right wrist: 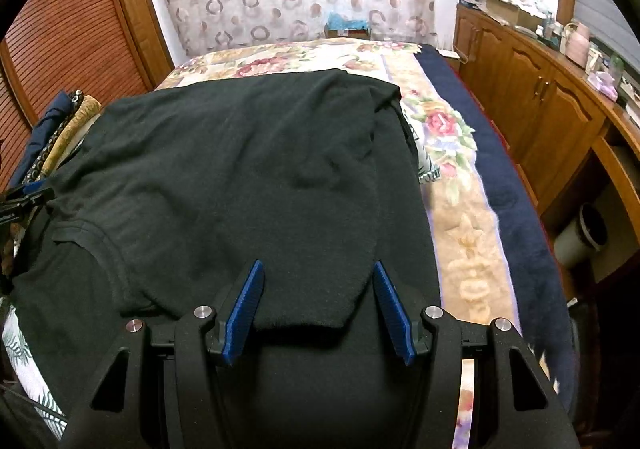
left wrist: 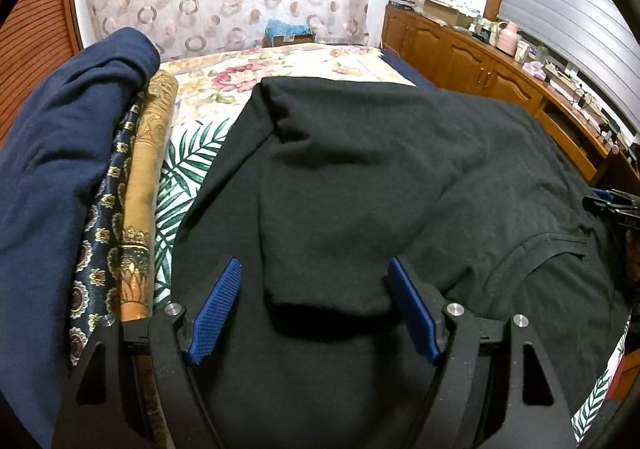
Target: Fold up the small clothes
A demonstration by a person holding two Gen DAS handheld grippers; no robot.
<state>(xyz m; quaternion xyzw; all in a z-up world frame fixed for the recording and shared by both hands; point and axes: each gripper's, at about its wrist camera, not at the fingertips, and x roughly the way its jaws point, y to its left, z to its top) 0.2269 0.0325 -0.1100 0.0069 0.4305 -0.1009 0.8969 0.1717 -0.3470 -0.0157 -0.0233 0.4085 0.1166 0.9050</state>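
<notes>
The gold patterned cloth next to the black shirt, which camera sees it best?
The left wrist view: the gold patterned cloth runs long and close there. The right wrist view catches only a small bit beside the black shirt.

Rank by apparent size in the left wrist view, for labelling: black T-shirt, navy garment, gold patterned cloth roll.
1. black T-shirt
2. navy garment, though nearness inflates it
3. gold patterned cloth roll
</notes>
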